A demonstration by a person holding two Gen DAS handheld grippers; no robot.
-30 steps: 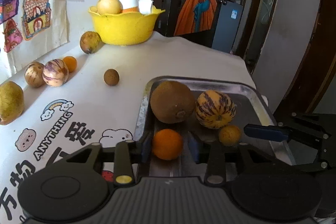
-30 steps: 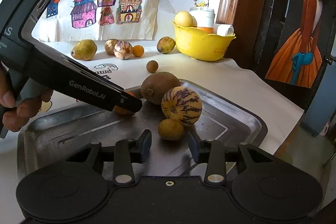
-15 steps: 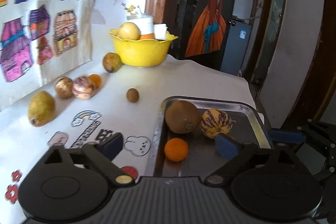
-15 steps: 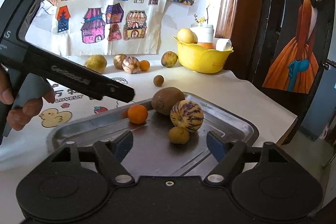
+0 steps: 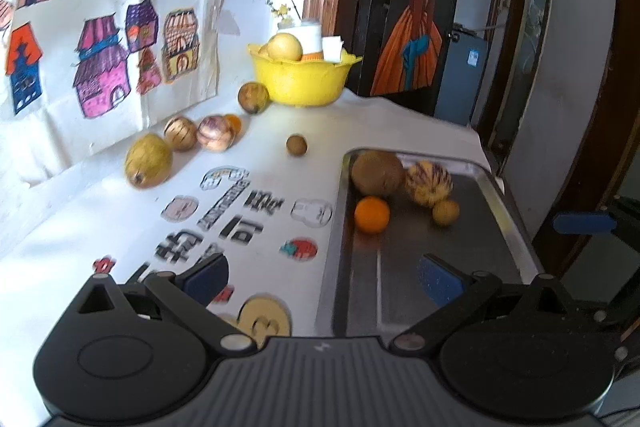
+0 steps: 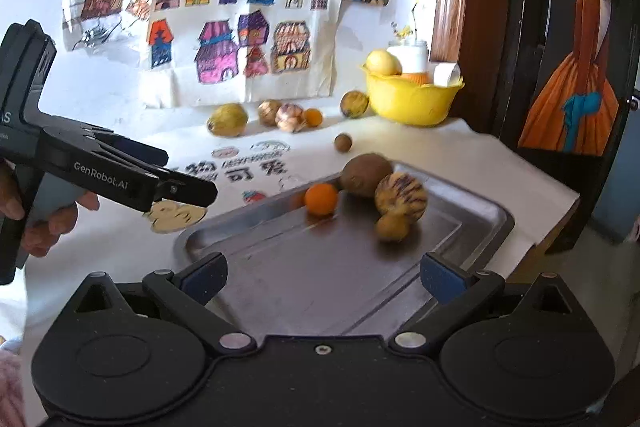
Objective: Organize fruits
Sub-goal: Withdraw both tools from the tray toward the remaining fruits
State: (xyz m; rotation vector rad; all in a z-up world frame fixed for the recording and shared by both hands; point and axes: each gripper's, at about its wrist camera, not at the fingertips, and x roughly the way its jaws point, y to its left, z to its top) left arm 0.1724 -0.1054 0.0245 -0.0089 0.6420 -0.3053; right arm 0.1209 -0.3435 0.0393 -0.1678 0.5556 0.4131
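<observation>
Both grippers' jaws were spread and empty. The left gripper (image 5: 322, 279) hovered nearer the pear (image 5: 148, 161), lying at eleven o'clock on the table (image 5: 80, 227), outside the tray (image 5: 516, 223).

4 fruits (image 5: 372, 214) in tray (image 5: 508, 223); 6 loose.

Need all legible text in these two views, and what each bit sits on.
"GenRobot.AI": white print on the side of the left hand-held gripper, right wrist view.
"S": end of a cut-off word on the same gripper's upright body.
Black Chinese characters and an arched word under a rainbow on the tablecloth: too blurred to read.
Blue door sticker: too small to read.
Fruits, tray, bowl: no text visible.
</observation>
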